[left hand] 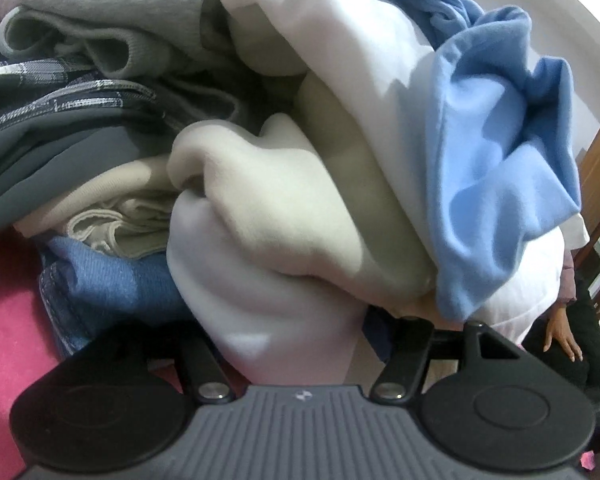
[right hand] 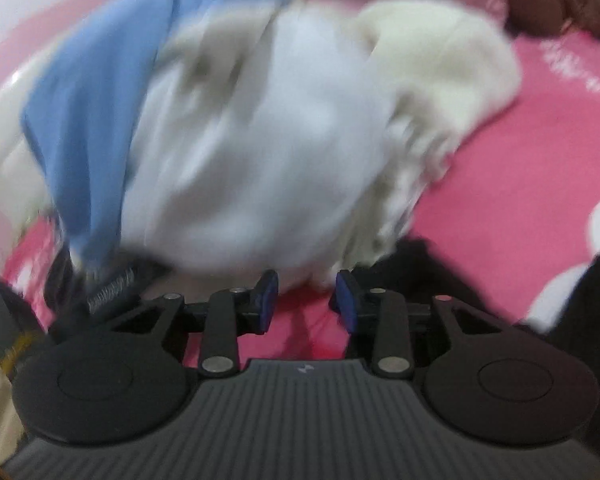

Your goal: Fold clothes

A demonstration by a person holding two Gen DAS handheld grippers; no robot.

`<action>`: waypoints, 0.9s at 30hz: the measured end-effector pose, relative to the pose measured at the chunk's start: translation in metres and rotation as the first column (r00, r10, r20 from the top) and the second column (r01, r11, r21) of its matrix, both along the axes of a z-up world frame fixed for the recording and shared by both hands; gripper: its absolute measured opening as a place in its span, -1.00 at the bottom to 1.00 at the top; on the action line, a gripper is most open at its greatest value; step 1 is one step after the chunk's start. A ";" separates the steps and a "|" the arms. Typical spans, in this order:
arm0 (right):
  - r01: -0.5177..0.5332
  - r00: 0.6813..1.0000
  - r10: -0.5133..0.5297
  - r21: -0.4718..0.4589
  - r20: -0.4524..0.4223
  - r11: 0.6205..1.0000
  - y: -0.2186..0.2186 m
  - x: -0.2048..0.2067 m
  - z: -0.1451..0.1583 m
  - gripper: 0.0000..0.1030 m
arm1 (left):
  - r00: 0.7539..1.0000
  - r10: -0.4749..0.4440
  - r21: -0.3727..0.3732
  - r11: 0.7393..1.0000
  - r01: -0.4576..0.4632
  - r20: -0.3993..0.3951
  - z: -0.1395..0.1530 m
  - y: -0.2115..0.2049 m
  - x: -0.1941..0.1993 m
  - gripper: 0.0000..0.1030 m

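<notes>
Left claw (left hand: 300, 344): fingertips are buried under a bulging white fleece garment (left hand: 268, 280), so the pads are hidden and it cannot be determined whether the claw is clenched on the cloth or released. Only the two black linkage arms and the grey ribbed body are visible in the left wrist view.

Right claw (right hand: 307, 300): released. Both blue pads (right hand: 269, 300) are in view with a clear gap between them, showing pink bed sheet (right hand: 520, 168) beyond. No fabric lies between the pads; the lower edge of the white garment hangs just beyond their tips.

Clothes pile: located on the pink bed sheet, directly ahead of both claws. In the left wrist view it consists of:
- the white fleece garment, centre, nearest the claw;
- a cream knit garment (left hand: 300, 184), touching and partly under the white one;
- a light blue soft cotton garment (left hand: 500, 152), draped over the right side;
- a grey ribbed sweatshirt (left hand: 112, 32), upper left;
- a dark plaid shirt (left hand: 52, 96), left, cut off by the frame edge;
- a blue denim piece (left hand: 100, 280), lower left, mostly covered.

The right wrist view is heavily motion-blurred; only white, cream and blue masses can be distinguished, and garment edges cannot be traced.

A person's hand (left hand: 562, 336) rests on dark clothing at the right edge of the left wrist view, partly hidden by the pile.
</notes>
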State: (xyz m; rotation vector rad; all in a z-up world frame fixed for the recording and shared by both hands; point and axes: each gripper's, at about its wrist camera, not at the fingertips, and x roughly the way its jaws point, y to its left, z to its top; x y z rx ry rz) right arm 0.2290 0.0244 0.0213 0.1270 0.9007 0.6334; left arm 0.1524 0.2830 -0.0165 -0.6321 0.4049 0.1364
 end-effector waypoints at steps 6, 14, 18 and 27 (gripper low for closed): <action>0.076 0.995 -0.078 -0.037 -0.056 0.996 0.043 0.055 -0.027 -0.40 | 1.000 0.014 -0.037 0.999 -0.015 -0.005 0.003 0.002 0.009 0.26; 0.105 0.994 -0.107 -0.051 -0.036 0.993 0.055 0.095 -0.023 -0.44 | 1.000 0.021 -0.018 1.000 -0.022 -0.016 0.005 -0.010 0.018 0.47; 0.116 0.992 -0.120 -0.078 -0.040 0.990 0.047 0.101 -0.016 -0.48 | 1.000 0.019 0.001 1.000 -0.019 -0.010 0.004 -0.016 0.019 0.50; 0.141 0.988 -0.149 -0.141 -0.048 0.980 0.028 0.114 -0.001 -0.14 | 1.000 -0.009 0.052 0.999 0.011 -0.028 0.003 -0.032 0.013 0.49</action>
